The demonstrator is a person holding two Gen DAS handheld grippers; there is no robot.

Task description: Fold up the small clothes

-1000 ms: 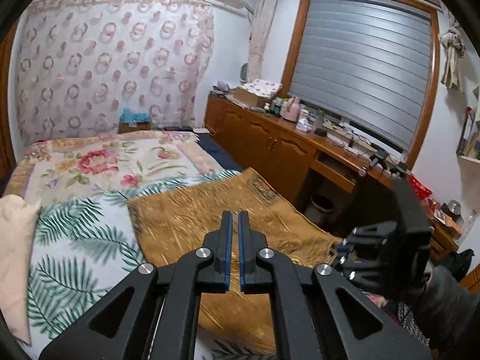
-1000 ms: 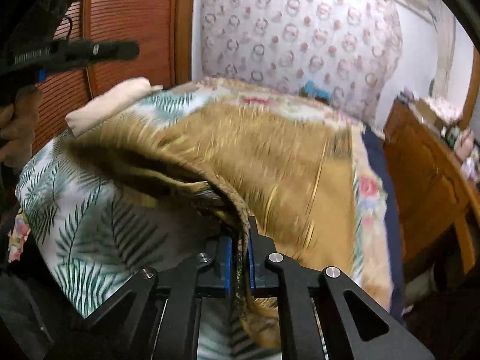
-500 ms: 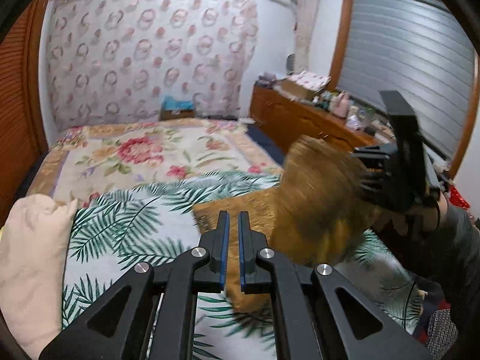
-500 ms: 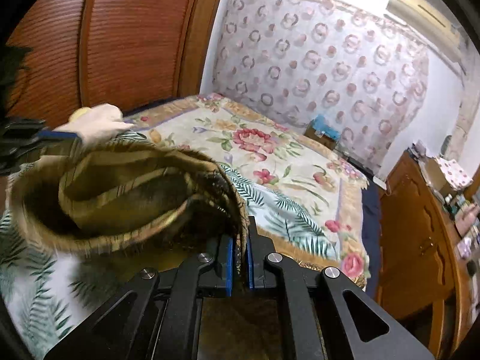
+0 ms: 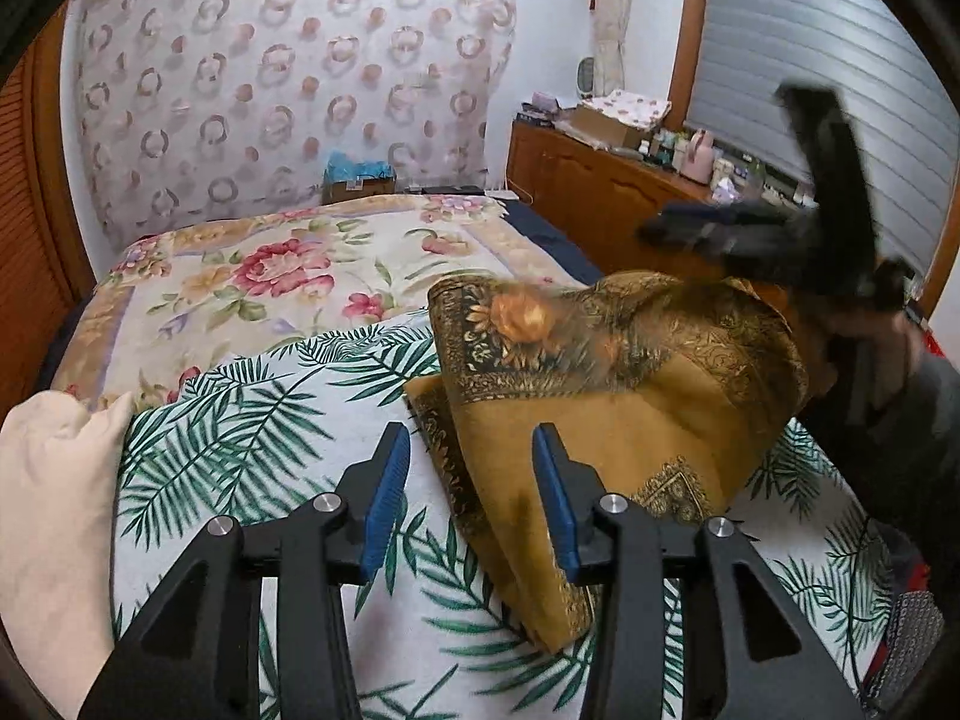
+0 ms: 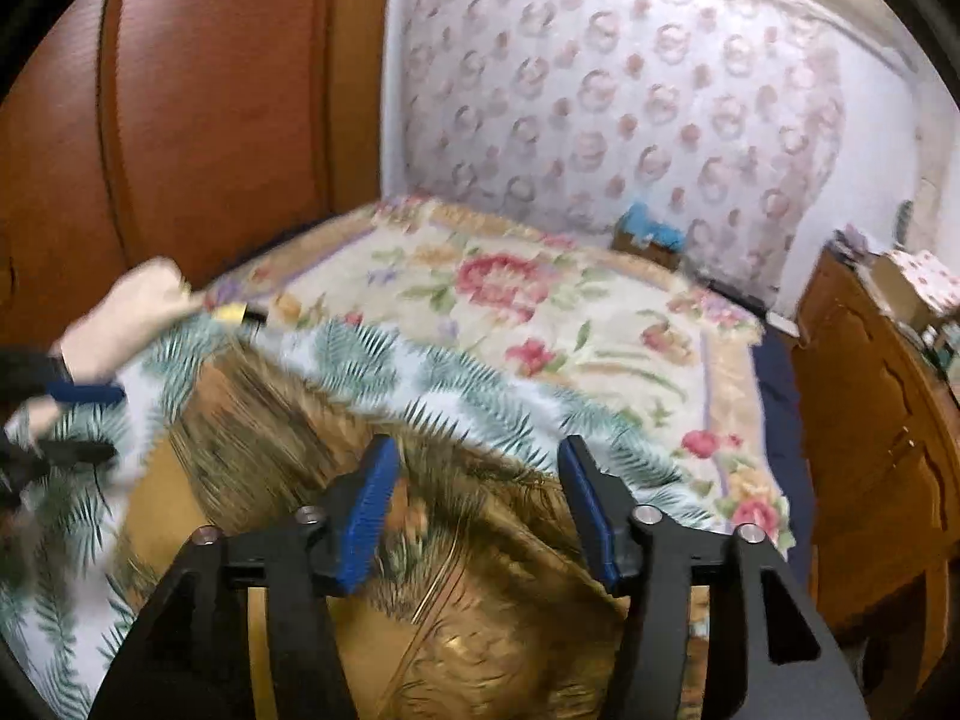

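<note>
A golden-brown cloth (image 5: 600,396) with a dark patterned border lies folded over itself on the palm-leaf sheet (image 5: 240,438). My left gripper (image 5: 471,438) hovers low over the cloth's near left edge with its jaws opening. The edge shows between the blue pads, which do not press on it. My right gripper (image 6: 478,450) is just above the same cloth (image 6: 480,600), jaws opening, cloth loose beneath and between them. In the left wrist view the right gripper (image 5: 780,234) is a blur above the cloth's far right side. The left gripper (image 6: 78,420) shows at the right wrist view's left edge.
A cream pillow (image 5: 54,510) lies at the left of the bed. A floral quilt (image 5: 270,276) covers the far half. Wooden cabinets (image 5: 600,192) with clutter run along the right wall, and a wooden wardrobe (image 6: 180,120) stands on the left.
Both grippers went from shut to open. The right one carried a fold of the cloth leftward over itself and let it go. The left one dropped closer to the cloth's edge.
</note>
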